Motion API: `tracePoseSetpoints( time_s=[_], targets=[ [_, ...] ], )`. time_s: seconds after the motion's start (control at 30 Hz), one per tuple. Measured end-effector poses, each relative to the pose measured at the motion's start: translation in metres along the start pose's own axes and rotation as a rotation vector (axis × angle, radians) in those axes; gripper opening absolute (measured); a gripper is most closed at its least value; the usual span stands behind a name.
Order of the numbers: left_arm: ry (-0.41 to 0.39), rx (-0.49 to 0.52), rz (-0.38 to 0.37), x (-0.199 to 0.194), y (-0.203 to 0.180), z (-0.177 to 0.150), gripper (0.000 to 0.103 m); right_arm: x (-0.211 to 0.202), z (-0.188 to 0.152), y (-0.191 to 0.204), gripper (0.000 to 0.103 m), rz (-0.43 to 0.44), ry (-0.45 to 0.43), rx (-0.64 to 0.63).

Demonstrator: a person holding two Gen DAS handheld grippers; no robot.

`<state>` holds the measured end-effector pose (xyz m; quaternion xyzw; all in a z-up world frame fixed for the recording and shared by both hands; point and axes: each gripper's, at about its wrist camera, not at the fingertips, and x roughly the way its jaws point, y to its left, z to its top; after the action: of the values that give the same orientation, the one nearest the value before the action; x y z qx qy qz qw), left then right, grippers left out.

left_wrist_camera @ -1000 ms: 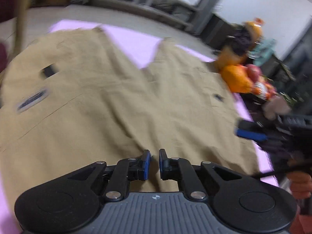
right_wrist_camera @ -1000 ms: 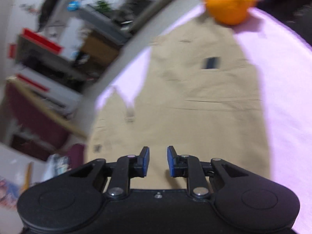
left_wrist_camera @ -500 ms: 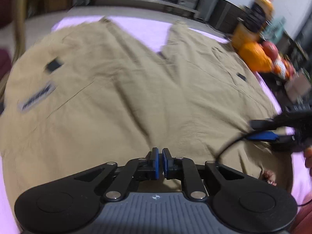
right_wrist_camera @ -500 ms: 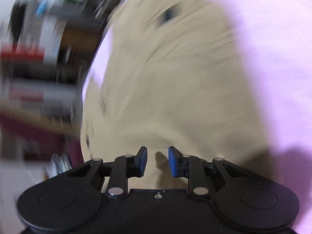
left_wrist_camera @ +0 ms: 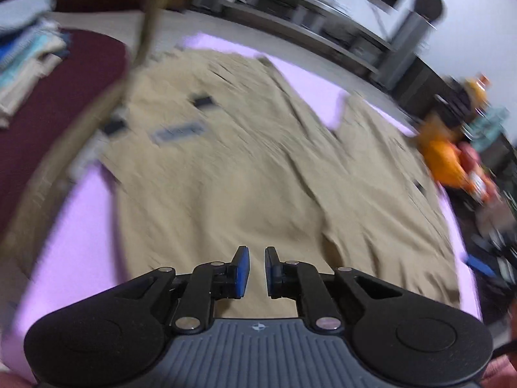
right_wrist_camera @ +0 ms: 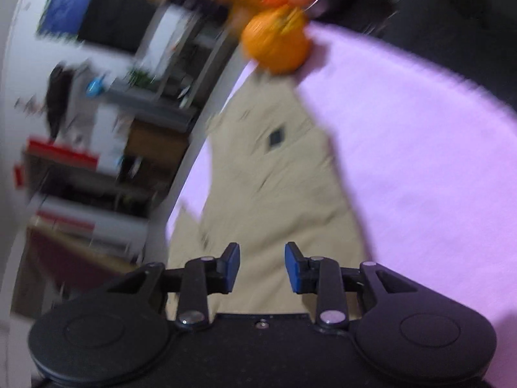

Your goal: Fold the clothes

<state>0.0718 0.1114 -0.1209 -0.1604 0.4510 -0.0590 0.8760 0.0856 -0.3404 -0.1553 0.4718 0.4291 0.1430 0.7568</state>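
Tan trousers (left_wrist_camera: 252,168) lie spread flat on a lilac cloth (left_wrist_camera: 80,242), the two legs pointing away in a V. Dark tags and a label show on the left side. My left gripper (left_wrist_camera: 257,271) hovers above the near edge of the trousers, jaws a little apart and holding nothing. In the right wrist view the trousers (right_wrist_camera: 274,200) run away toward an orange soft toy (right_wrist_camera: 274,45). My right gripper (right_wrist_camera: 261,268) is open and empty above their near end. Both views are motion-blurred.
A dark red chair seat (left_wrist_camera: 58,103) with a stack of folded laundry (left_wrist_camera: 26,51) stands at the left. Orange toys (left_wrist_camera: 449,158) sit at the far right of the cloth. Shelves and furniture (right_wrist_camera: 97,168) lie beyond the lilac cloth (right_wrist_camera: 420,168).
My left gripper was nearly shut half a second ago and has opened a little, and it has pulled back toward the near left. My right gripper has opened wider and swung.
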Motion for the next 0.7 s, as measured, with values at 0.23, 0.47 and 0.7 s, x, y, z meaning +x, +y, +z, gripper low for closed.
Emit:
tracePoseSetpoints(
  time_s=[0.23, 0.47, 0.7],
  targets=[
    [0.087, -0.018, 0.152, 0.014, 0.007, -0.004, 0.014, 0.047, -0.006, -0.019, 0.0, -0.259, 0.208, -0.002],
    [-0.14, -0.076, 0.094, -0.046, 0.014, 0.046, 0.008, -0.007, 0.029, 0.038, 0.012, -0.002, -0.023, 0.021],
    [-0.15, 0.079, 0.085, -0.006, -0.012, 0.107, 0.016, 0.025, 0.07, 0.107, 0.027, 0.045, -0.088, -0.207]
  ],
)
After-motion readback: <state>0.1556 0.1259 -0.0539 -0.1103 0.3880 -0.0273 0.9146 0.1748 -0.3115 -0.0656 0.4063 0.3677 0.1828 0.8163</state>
